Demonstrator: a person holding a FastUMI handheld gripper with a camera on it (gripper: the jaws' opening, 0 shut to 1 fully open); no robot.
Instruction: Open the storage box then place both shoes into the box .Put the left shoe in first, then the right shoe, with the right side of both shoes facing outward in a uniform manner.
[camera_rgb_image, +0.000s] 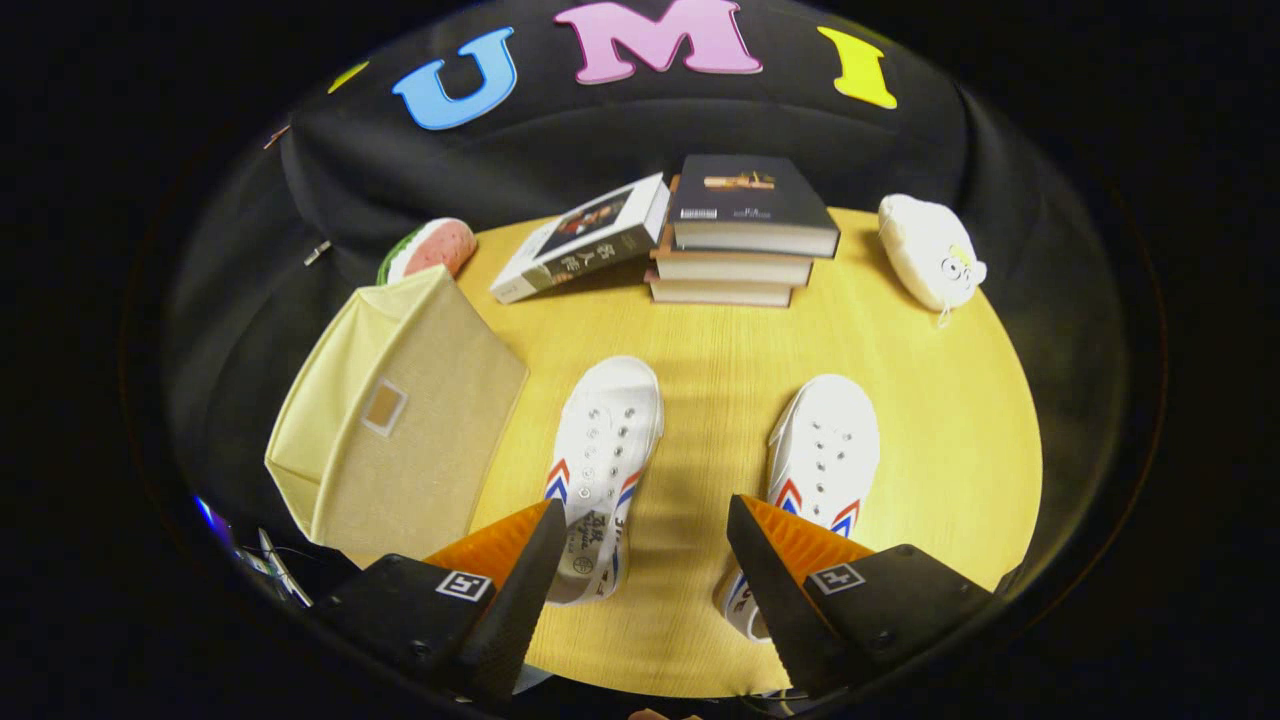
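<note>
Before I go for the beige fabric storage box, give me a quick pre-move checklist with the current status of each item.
1. Gripper open, holding nothing: ok.
2. Beige fabric storage box lid opened: not ok, it looks closed.
3. Both white canvas shoes on the yellow wooden table, untouched: left-hand shoe, right-hand shoe: ok.
4. Which shoe is the left one: cannot tell.
5. Stack of books away from the box: ok.

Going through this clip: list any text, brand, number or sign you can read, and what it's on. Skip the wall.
Nothing reads cleanly.
Leaning book: large cover characters, too skewed to read.
Top book of the stack: print too small.
Shoe nearer the storage box: insole print blurred.
Storage box: blank patch, no text.
Gripper: square patterned markers, not words; jaws open over the shoes' heels.
</note>
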